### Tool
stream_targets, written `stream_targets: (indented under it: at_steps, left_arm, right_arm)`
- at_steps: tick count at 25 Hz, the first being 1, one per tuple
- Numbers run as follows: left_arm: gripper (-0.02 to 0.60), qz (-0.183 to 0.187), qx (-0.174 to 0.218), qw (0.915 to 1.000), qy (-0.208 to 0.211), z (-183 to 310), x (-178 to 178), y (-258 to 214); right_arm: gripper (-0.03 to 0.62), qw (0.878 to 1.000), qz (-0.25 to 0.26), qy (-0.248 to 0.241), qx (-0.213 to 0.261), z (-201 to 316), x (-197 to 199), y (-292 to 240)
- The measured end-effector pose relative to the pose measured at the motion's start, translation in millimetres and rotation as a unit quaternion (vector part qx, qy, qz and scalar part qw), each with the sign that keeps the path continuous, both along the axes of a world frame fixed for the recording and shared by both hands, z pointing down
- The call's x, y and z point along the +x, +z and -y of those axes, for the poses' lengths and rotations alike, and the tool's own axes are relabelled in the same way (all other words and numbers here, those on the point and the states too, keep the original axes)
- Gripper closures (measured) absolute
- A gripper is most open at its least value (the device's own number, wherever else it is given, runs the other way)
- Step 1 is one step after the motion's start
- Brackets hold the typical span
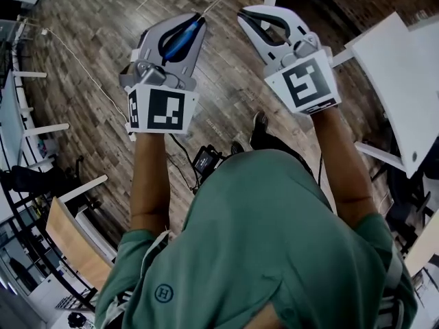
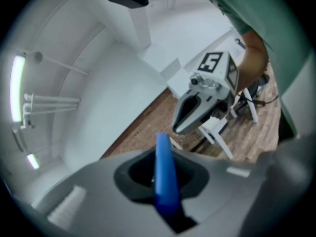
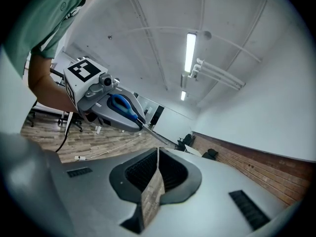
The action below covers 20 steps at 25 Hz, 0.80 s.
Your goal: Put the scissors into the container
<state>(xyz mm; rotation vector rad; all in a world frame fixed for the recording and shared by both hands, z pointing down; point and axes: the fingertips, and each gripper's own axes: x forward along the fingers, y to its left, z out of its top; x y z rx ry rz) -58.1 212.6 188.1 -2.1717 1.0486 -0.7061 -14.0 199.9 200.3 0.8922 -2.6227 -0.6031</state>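
Scissors with a blue handle (image 1: 181, 38) are clamped in my left gripper (image 1: 197, 22). Their thin metal blade pokes out past the jaw tips. In the left gripper view the blue handle (image 2: 165, 179) stands between the grey jaws. My right gripper (image 1: 247, 16) is raised beside the left one, shut with nothing in it, its tips meeting (image 3: 158, 151). The right gripper view shows the left gripper (image 3: 139, 124) with the scissors (image 3: 123, 106) in it. Both grippers are held up in the air over the floor. No container is in any view.
A wooden plank floor (image 1: 103, 40) lies below, with a white cable (image 1: 82, 64) running across it. A white table (image 1: 405, 67) stands at the right. A wooden-topped desk (image 1: 72, 242) and shelving are at the lower left. The person's green shirt fills the foreground.
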Motion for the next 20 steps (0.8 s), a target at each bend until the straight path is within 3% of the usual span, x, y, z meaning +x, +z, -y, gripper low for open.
stream_targets:
  at_steps: [7,13,20]
  left_arm:
    - [0.548,0.007,0.003,0.9996,-0.027,56.0,16.2,-0.5]
    - [0.548,0.005,-0.010,0.9990,-0.043,132.9,-4.7,-6.9]
    - [0.548,0.011,-0.007,0.9995,-0.030,134.9,15.3,14.0]
  right_arm:
    - [0.586,1.000,0.002,-0.025,-0.002,57.3,16.2,1.4]
    - [0.586,0.999,-0.001,-0.040,-0.014,136.1,-4.0,-5.8]
    - [0.586,1.000,0.005,-0.028,-0.014,136.0,16.5,18.4]
